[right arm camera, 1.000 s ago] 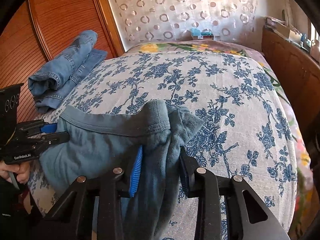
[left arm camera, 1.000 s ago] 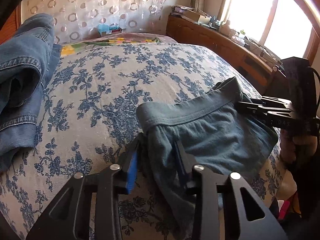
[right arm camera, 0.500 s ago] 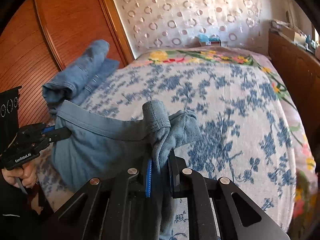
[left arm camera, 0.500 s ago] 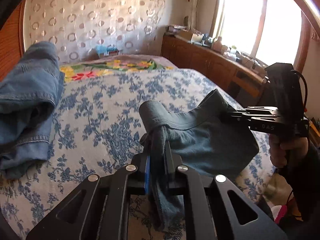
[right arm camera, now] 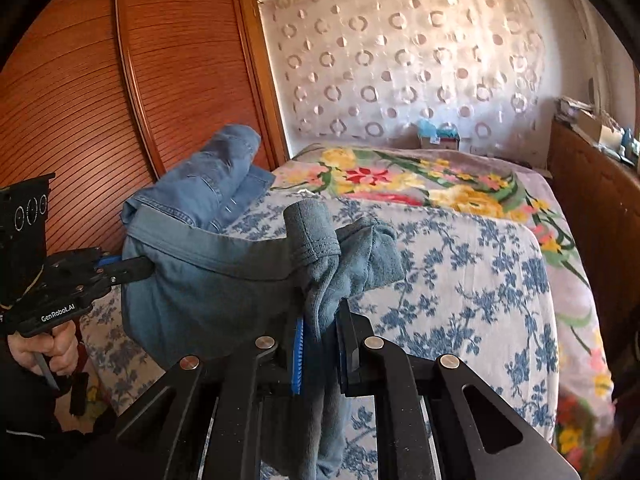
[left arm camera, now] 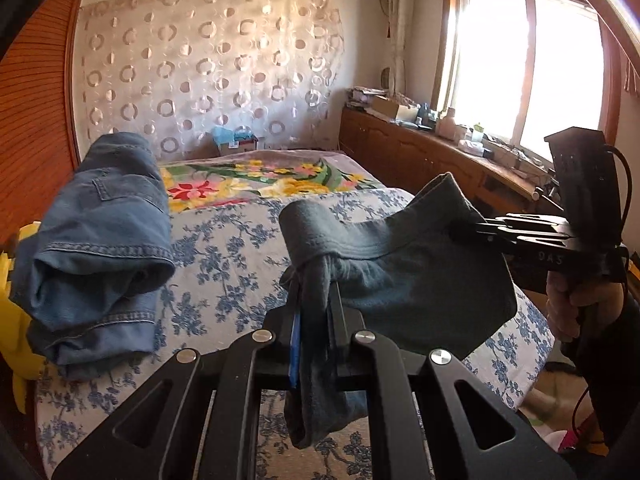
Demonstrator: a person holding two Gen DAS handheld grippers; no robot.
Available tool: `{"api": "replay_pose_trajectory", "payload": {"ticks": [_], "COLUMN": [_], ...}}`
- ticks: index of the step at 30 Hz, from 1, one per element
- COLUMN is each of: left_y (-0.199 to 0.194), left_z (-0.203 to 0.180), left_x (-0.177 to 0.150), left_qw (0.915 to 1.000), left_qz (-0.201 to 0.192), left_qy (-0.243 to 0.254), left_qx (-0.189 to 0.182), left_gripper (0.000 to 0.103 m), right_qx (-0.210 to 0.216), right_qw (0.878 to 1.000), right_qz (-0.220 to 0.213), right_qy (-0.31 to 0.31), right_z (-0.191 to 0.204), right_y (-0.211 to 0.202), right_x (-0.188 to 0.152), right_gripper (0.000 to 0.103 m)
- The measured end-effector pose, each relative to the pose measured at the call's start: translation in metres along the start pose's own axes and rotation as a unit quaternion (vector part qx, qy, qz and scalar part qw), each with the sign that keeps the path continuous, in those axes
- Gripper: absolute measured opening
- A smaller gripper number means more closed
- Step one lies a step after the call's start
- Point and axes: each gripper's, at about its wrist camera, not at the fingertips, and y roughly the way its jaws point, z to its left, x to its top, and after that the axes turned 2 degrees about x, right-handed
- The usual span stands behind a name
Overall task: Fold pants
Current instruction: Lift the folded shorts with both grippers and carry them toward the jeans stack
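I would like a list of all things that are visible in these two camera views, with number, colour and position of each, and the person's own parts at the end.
grey-blue pants: one, held up above the bed, each end of the waistband clamped
jeans: one pile, blue denim, on the bed beside the wardrobe
bed cover: one, white with blue flowers, over the near part of the bed
blanket: one, bright flower print, far end of the bed
wardrobe: one, reddish wood, along the bed
sideboard: one, brown wood, cluttered, under the window
window: one, bright
left gripper: black, shut on the pants
right gripper: black, shut on the pants
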Motion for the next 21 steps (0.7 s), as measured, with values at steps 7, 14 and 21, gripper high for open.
{"api": "replay_pose_trajectory", "payload": {"ticks": [7,14,21], "left_y": [-0.008,-0.02,-0.025], "left_z": [0.007,0.03,0.06], "left_x": [0.001,0.015,0.045], "left_qw": [0.9999,0.9991,0.9962], "left_qz": [-0.011,-0.028,-0.05], "left_qy": [-0.004,-0.019,-0.035], "left_qx": [0.01,0.027,0.061], "left_gripper": [0.011,0.011,0.011], "right_qx": [0.004,0.023,0.046], "right_qw": [1.0,0.999,0.996], "right_qz": [-0.005,-0.012,-0.024], "right_qy": [-0.015,-0.034,-0.072], "right_z": [0.002,0.002,0.006], "right_y": [0.01,0.033,0.067], "right_x": [0.011,0.041,0.099], "right_gripper": [0.012,0.012,0.012]}}
